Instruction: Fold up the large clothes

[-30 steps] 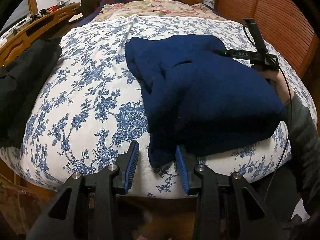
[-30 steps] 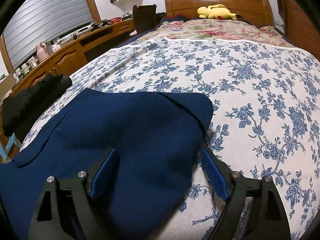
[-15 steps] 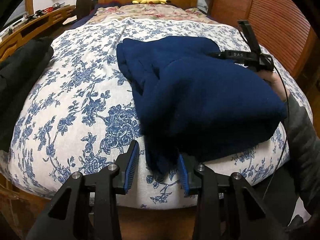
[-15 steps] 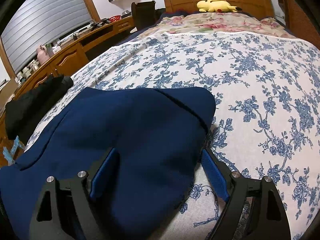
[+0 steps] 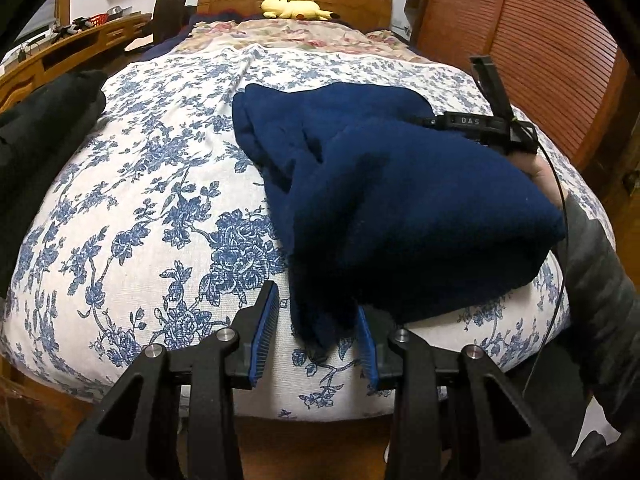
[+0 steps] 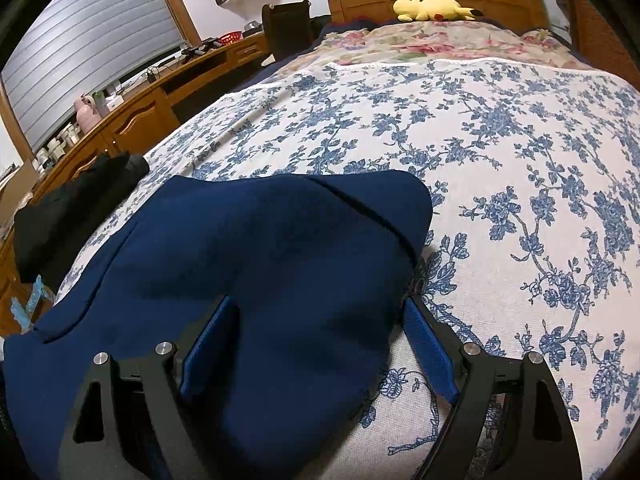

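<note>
A navy blue garment (image 5: 400,208) lies bunched and partly folded on the floral bedcover (image 5: 160,200), near the bed's foot. In the left wrist view its lowest corner hangs between the fingers of my left gripper (image 5: 316,340). That gripper is open, with a clear gap at the left pad. In the right wrist view, my right gripper (image 6: 316,344) stands wide open over the garment's (image 6: 260,260) far end. Cloth fills the space between its pads, and both pad faces show. From the left, the right gripper's black body (image 5: 476,124) rises behind the garment, its fingers hidden.
A black garment (image 5: 44,128) lies on the bed's left edge. A wooden desk (image 6: 132,120) runs along the left wall, and a slatted wooden door (image 5: 540,60) stands on the right. A yellow plush toy (image 5: 294,6) sits by the headboard. A hand and grey sleeve (image 5: 596,280) hold the right gripper.
The left wrist view has tipped up slightly, showing more of the headboard end. The garment corner stays between the left fingers. The right gripper has not moved.
</note>
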The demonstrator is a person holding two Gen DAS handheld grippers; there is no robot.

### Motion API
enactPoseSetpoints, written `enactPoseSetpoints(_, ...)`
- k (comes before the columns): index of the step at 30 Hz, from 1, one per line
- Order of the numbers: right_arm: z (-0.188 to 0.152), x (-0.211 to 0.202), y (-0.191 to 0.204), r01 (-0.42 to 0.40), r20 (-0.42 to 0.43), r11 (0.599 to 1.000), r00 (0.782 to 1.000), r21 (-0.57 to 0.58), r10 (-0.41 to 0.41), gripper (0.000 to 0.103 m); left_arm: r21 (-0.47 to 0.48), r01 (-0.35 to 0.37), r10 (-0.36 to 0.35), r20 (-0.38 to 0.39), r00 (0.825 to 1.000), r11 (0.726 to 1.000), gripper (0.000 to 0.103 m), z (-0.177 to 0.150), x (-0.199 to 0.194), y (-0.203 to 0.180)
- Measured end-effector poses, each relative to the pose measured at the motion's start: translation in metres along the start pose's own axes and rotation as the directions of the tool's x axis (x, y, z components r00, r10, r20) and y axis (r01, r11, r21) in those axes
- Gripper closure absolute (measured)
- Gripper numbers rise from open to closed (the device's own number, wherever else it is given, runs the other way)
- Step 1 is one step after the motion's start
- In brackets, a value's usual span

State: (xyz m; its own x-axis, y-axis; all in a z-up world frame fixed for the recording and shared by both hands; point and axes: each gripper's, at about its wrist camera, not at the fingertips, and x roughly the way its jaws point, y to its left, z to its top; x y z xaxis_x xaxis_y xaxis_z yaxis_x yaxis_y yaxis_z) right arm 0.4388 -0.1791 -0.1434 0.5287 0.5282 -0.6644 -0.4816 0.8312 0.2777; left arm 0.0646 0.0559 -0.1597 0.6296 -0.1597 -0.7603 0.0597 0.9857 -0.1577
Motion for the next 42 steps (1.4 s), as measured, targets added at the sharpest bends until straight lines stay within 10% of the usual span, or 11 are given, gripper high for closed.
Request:
enactPoseSetpoints(13,0.001,0.003,0.002,-0.009,-0.006,1.000,1.000,0.024,0.009,0.017,0.004,0.057,-0.057,0.015,0.998,0.998,0.071,-0.002,-0.002,0.005)
enactPoseSetpoints(24,0.011,-0.014,0.021,0.055,0.009,0.998,0.998,-0.013,-0.055,0.097,0.026,0.094,-0.095,0.051,0.994,0.995,0.094,0.007,-0.022,0.003)
enactPoseSetpoints(42,0.090,-0.075,0.154,0.177,0.218,0.960,0.967,-0.215,-0.130,0.101,0.029,0.027,-0.034,0.279,0.960,0.999,0.096,0.060,-0.103,0.092)
